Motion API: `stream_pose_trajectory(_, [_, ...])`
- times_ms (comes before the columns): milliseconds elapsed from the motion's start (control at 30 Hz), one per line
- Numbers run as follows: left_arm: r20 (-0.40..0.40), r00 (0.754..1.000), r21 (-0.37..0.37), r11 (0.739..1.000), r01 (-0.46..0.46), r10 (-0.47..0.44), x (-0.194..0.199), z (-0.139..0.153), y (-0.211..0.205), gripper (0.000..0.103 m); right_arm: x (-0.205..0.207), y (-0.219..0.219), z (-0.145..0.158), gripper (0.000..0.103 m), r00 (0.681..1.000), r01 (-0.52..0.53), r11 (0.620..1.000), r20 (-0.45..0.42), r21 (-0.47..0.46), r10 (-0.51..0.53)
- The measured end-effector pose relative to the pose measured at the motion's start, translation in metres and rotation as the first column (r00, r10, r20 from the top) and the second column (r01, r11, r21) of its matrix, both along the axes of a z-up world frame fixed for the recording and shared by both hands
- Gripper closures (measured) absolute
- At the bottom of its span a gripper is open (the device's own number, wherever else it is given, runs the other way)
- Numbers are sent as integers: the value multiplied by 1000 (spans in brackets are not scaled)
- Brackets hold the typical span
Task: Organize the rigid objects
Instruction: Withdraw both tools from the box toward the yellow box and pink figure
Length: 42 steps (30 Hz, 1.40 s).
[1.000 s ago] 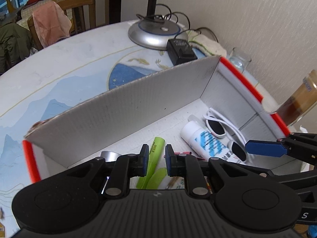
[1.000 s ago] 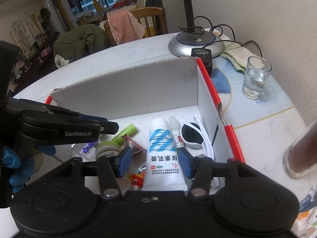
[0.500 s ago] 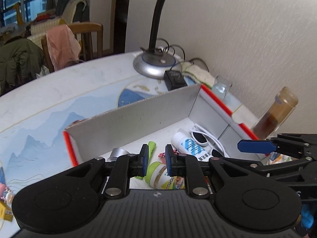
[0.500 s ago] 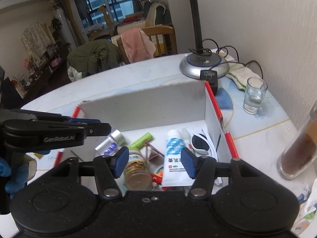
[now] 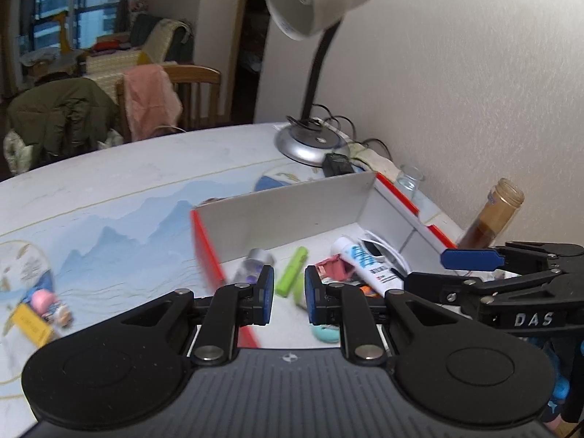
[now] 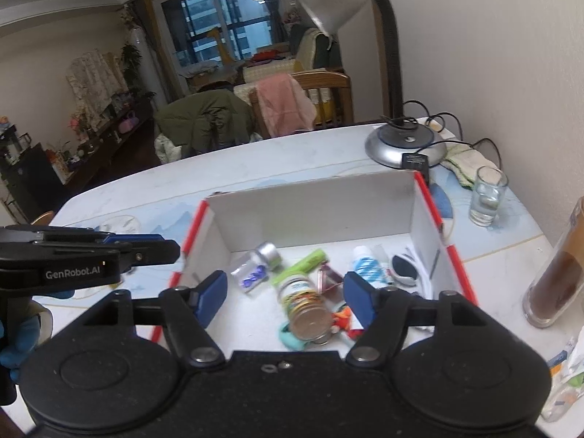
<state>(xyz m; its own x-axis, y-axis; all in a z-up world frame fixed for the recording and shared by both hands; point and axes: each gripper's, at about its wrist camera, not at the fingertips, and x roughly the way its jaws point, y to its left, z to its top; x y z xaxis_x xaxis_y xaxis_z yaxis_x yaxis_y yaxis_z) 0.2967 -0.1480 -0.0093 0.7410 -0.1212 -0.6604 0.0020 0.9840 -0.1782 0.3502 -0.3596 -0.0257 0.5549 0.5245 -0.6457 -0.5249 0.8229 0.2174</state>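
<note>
Cardboard box (image 6: 314,200): set on the table (image 6: 255,157), red-edged, open-topped
Inside: jar (image 6: 304,304), tube (image 6: 367,266), green stick (image 6: 303,264), vial (image 6: 257,268), sunglasses (image 6: 403,268) seen lying loose
Left gripper (image 5: 286,294): pads drawn narrow, nothing held
Right gripper (image 6: 284,297): jaws opening, nothing gripped, jar seen below the gap

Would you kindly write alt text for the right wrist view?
The right gripper, its jaws opening with nothing between them, hangs over a white box with red edges holding a jar, tube, green marker, vial and sunglasses. The left gripper reaches in from the left; a lamp and glass stand behind.
</note>
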Motion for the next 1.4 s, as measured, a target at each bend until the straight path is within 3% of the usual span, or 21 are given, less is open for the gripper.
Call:
stream_pose_trajectory(67, [8,1000,2,1000,-20,20,-11,2,8,84,-7,5,3,32,1000,-9,1000,-3,14,9])
stream_pose_trajectory(200, [35,996,-1,997,-76,76,-36,5,31,36,-21,19,6,28,1000,-27,999,-1,30,27])
stream_pose_trajectory(733, [37,987,-1,987,-158,158,-98,-1,128,21,-58,108,5,19,996,-90,995,-18,44,91])
stream_pose_trajectory(1067, [20,986,-31,986,-165,165,-108,-15,189,18,-62,174,5,13,992,-119,992,-25,38,120])
stream_pose_trajectory(1100, [18,986,-23,986,-164,164,-108,-17,194,16,-61,181,4,13,992,-120,992,-29,34,121])
stream_pose_trajectory(1200, [8,988,2,988,-156,156,-107,-26,205,0,-59,203,2,12,991,-133,991,-34,20,133])
stream_pose_trajectory(1400, [18,993,-19,993,-120,120,-104,-43,229,0,-56,242,1,12,985,-165,986,-55,-6,164])
